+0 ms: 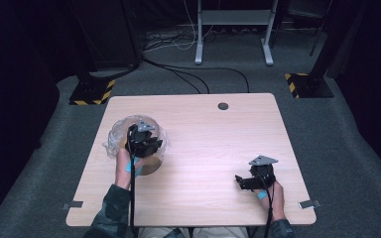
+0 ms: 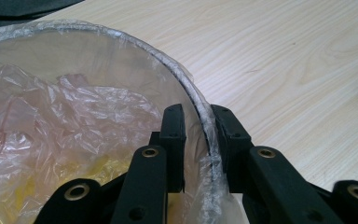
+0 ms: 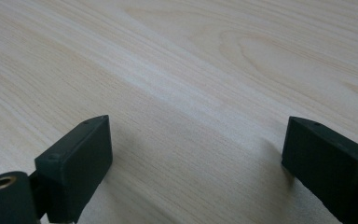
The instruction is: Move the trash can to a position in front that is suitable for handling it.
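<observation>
Bin (image 1: 151,163): round, lined with a clear plastic bag (image 2: 65,116) whose edge folds over the rim (image 2: 168,65); stands on the table's (image 1: 213,148) left half, nearer the person's edge than the far one. In the left gripper view, crumpled liner lies inside, with yellow and reddish tints showing through it; contents not identifiable. Left gripper (image 2: 198,135): set at the bin's rim, 2 jaws closed on rim and liner, 1 jaw inside the bin, 1 outside, with only the wrapped rim between them. In the high view this gripper (image 1: 146,141) sits over the bin, the left hand (image 1: 125,166) behind it, cable trailing toward the person. Right gripper (image 3: 196,154): jaws spread wide, nothing between them, bare wood grain beneath. In the high view it (image 1: 243,181) rests low at the table's right front, well apart from the bin, held by the right hand (image 1: 275,196). Table: light wood, 1 round cable hole (image 1: 222,105) near the far edge. Surround: grey carpet (image 1: 347,148), cables (image 1: 188,74) and a metal stand (image 1: 233,29) beyond the table.
</observation>
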